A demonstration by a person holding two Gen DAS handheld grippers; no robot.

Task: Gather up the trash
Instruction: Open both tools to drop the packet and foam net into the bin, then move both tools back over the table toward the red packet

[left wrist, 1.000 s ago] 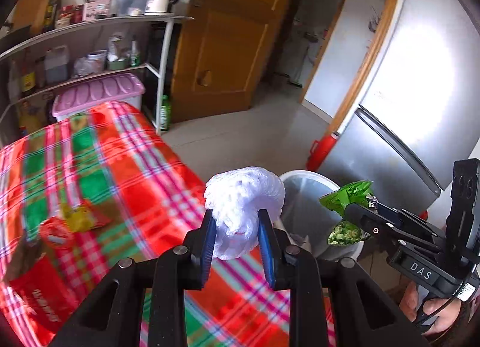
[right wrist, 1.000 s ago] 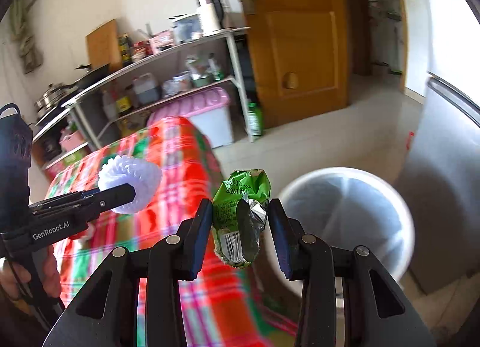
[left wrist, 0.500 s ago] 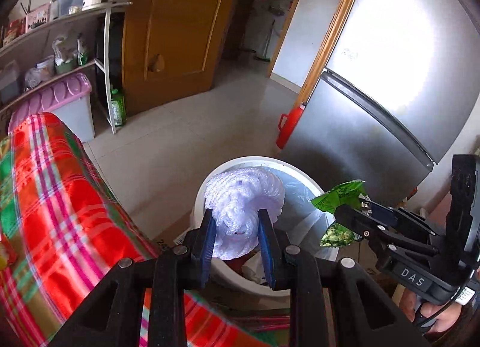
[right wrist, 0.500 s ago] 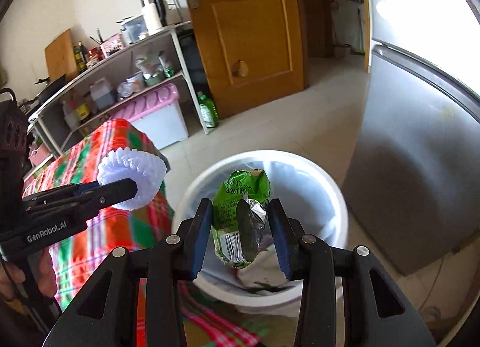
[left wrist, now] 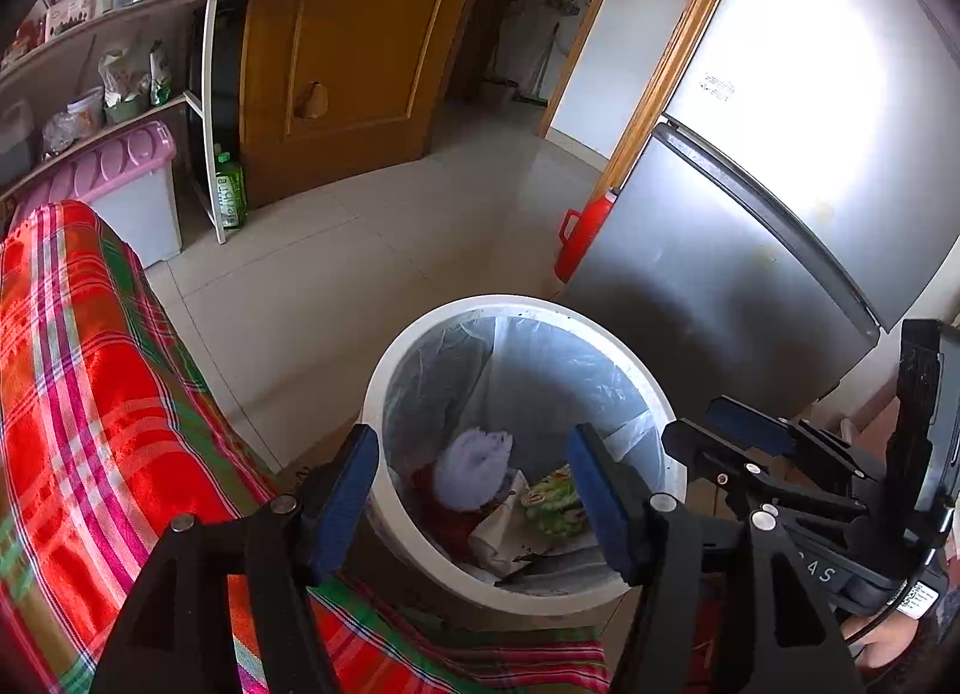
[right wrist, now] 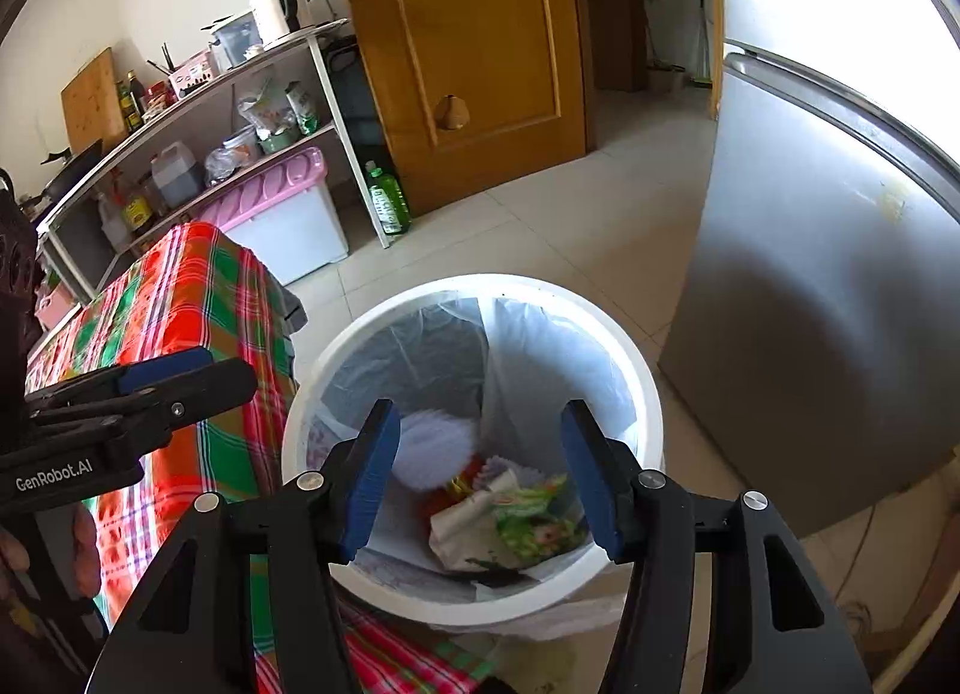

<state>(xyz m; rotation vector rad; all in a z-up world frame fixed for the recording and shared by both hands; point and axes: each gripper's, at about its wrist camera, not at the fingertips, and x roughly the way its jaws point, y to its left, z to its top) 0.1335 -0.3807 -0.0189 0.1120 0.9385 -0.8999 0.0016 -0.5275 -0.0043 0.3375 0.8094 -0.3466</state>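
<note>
A white bin [left wrist: 384,370] [right wrist: 636,358] lined with a clear bag stands on the floor beside the table. Inside it lie the white foam net [left wrist: 471,469] [right wrist: 429,448] and the green snack wrapper [left wrist: 555,502] [right wrist: 534,520], among other scraps. My left gripper [left wrist: 471,490] hangs over the bin, its jaws opening with nothing between them. My right gripper [right wrist: 480,469] is also above the bin, jaws opening and empty. Each gripper shows at the edge of the other's view, the right gripper [left wrist: 729,436] and the left gripper [right wrist: 198,373].
A table with a red and green checked cloth [left wrist: 78,382] [right wrist: 180,304] lies left of the bin. A grey fridge [left wrist: 750,250] [right wrist: 828,334] stands right of it. Behind are a red jug [left wrist: 582,232], a wooden door [right wrist: 474,45], shelves [right wrist: 198,111] and a pink-lidded box [right wrist: 282,202].
Both grippers have moved from over the table to above the bin. Their jaws have spread, and the foam net and green wrapper have dropped into the bin.
</note>
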